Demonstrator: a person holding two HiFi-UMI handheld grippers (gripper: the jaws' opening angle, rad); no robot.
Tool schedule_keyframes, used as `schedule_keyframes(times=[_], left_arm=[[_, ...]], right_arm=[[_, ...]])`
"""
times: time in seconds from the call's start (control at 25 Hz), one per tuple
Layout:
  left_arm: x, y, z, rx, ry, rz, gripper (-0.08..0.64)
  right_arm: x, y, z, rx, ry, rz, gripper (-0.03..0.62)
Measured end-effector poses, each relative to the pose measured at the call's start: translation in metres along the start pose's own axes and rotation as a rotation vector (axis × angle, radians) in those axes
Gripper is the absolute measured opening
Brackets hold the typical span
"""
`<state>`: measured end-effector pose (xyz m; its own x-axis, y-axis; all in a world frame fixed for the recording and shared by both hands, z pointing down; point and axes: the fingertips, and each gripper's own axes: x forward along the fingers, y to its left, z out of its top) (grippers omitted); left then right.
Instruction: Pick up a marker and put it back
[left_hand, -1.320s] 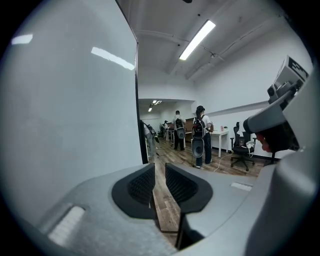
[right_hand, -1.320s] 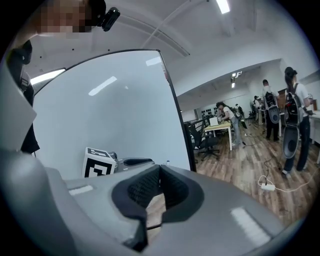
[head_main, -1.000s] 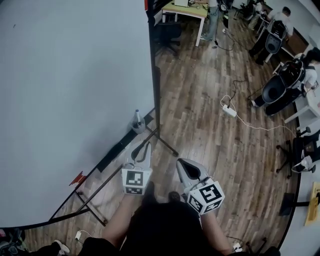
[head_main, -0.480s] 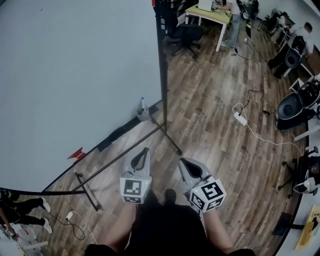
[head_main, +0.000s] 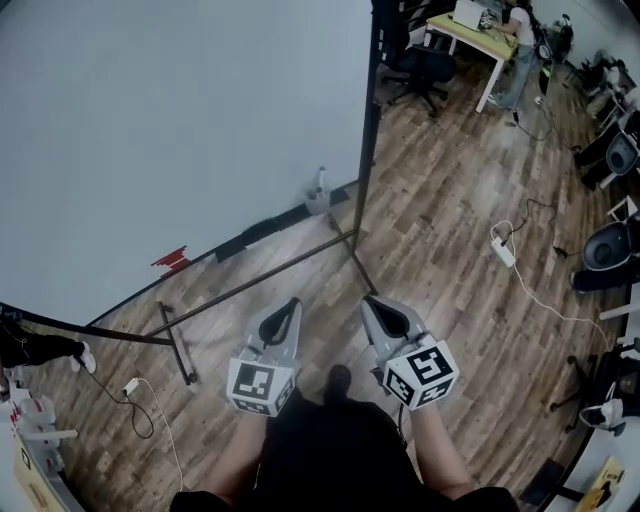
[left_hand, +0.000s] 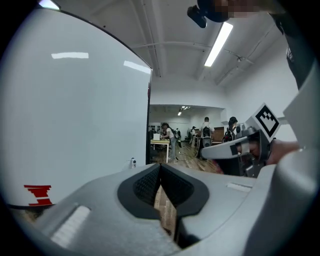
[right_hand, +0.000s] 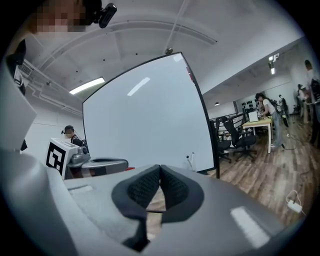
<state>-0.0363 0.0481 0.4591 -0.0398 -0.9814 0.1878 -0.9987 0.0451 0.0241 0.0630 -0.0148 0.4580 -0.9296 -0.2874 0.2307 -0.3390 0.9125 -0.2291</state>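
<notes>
Both pairs of jaws closed and empty: dark ribbed pads of the left gripper (left_hand: 160, 170) pressed together tip to tip, likewise on the right gripper (right_hand: 160, 171). Held low and side by side, well short of the tall white whiteboard (head_main: 180, 130) on its black metal stand (head_main: 255, 282).

At the whiteboard's lower right corner, a slim pale marker (head_main: 321, 180), standing upright in a small grey cup-like holder (head_main: 317, 204), well apart from both grippers. Probably light, stiff and smooth-barrelled, so likely to slip or swivel in a loose pinch. Best taken across the barrel above the holder's rim, squarely between the pads, then lifted straight up.

Below the whiteboard, a brown wood-plank floor (head_main: 450, 300), with a white power strip (head_main: 503, 252) off to the right. Farther right of the whiteboard, black office chairs (head_main: 420, 65), a pale desk (head_main: 478, 30) and people (head_main: 521, 35) at work.
</notes>
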Motion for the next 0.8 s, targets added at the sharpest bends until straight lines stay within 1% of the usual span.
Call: schedule_keyframes(times=[0.2, 0.36, 0.52, 0.8], left_arm=[[-0.018, 0.004, 0.017, -0.022, -0.036, 0.012, 0.009], [-0.029, 0.013, 0.02, -0.024, -0.045, 0.012, 0.01], [-0.035, 0.025, 0.012, -0.051, -0.036, 0.003, 0.01], [-0.033, 0.034, 0.023, -0.04, -0.055, -0.035, 0.01]], right_arm=[[0.01, 0.014, 0.007, -0.014, -0.002, 0.041, 0.003], [0.019, 0.023, 0.007, -0.024, -0.012, 0.056, 0.003], [0.02, 0.034, 0.011, -0.061, -0.05, 0.034, 0.003], [0.018, 0.038, 0.022, -0.08, -0.089, -0.028, 0.003]])
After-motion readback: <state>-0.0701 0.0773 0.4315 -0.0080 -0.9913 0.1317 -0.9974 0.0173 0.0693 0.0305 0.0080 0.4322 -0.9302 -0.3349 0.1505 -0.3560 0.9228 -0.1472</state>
